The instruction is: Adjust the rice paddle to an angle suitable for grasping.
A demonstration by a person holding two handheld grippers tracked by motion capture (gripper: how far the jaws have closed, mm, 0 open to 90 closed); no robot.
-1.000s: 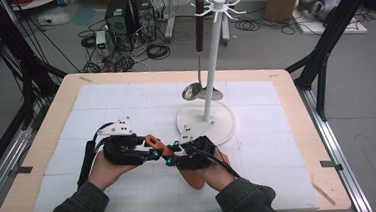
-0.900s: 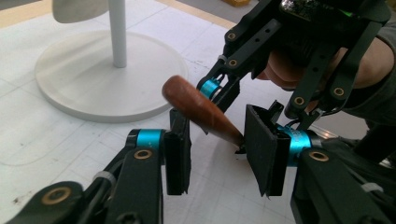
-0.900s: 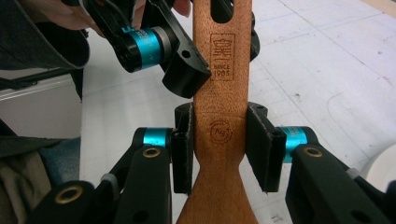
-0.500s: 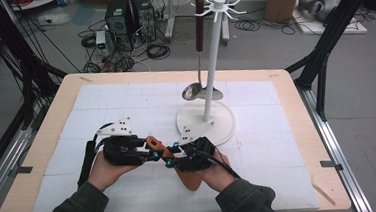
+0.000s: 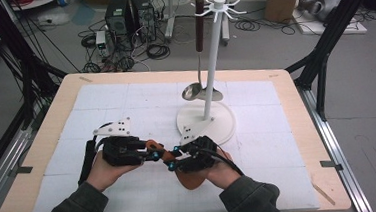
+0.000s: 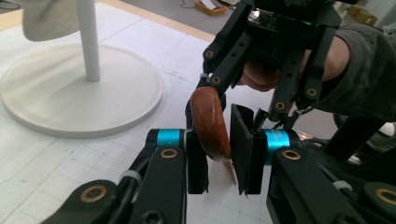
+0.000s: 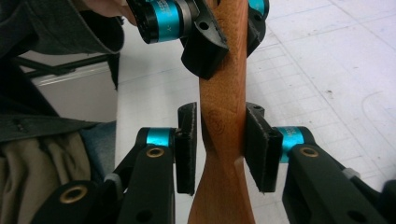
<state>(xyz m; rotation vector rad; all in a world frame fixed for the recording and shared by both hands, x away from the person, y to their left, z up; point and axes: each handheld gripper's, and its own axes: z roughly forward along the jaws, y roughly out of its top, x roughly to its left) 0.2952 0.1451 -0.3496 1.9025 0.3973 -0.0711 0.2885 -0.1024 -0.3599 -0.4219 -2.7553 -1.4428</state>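
Note:
A brown wooden spatula hangs between my two grippers near the table's front edge, blade toward the person. My left gripper is shut on the rounded handle end; its jaws have just been closing and both pads press the wood. My right gripper is shut on the handle lower down, pads against both sides. In the left gripper view my own jaws rise in front and the right gripper faces them. In the right gripper view my jaws hold the wood below the left gripper.
A white utensil stand rises from a round base just behind the right hand. A metal ladle with a brown handle hangs from one of its hooks. White paper covers the wooden table.

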